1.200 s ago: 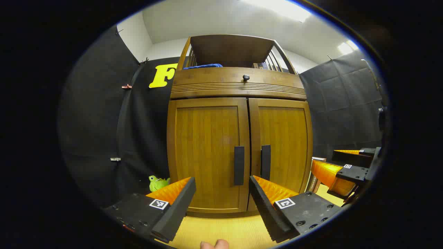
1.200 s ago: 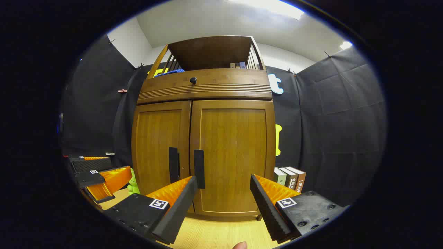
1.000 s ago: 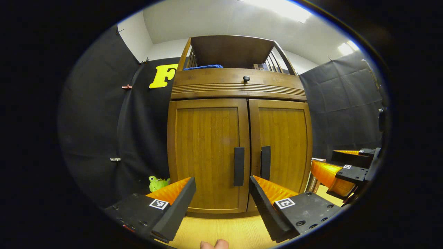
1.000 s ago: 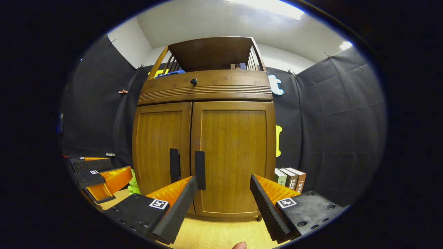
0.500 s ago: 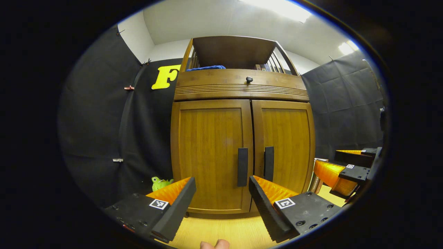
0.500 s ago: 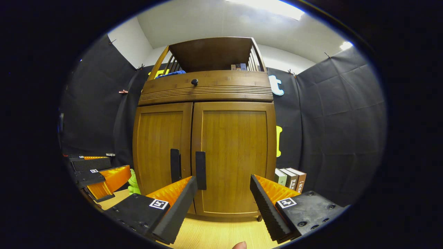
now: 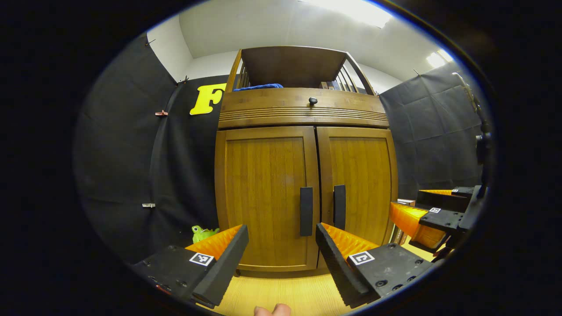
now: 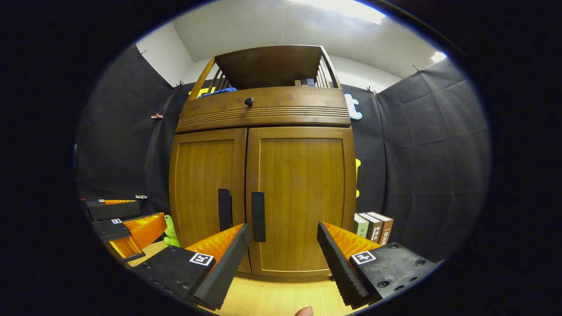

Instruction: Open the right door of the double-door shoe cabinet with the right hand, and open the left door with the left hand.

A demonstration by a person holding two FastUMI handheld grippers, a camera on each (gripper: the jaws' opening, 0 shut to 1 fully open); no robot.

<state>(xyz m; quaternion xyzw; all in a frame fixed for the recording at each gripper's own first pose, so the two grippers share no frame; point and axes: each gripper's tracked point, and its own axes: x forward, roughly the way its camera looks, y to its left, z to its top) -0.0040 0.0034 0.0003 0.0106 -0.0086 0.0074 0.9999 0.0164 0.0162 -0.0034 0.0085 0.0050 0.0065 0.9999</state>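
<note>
The cabinet (image 7: 305, 114) stands on the floor in front of the tongs, near but not touching. Its left door (image 7: 265, 197) and right door (image 8: 300, 197) are both shut, so no part of the job looks done yet. The left tongs (image 7: 281, 252) are wide and hold nothing. The right tongs (image 8: 283, 252) are wide and empty too. Each door has a dark handle (image 8: 258, 216) by the middle gap. Both doors are left to open.
</note>
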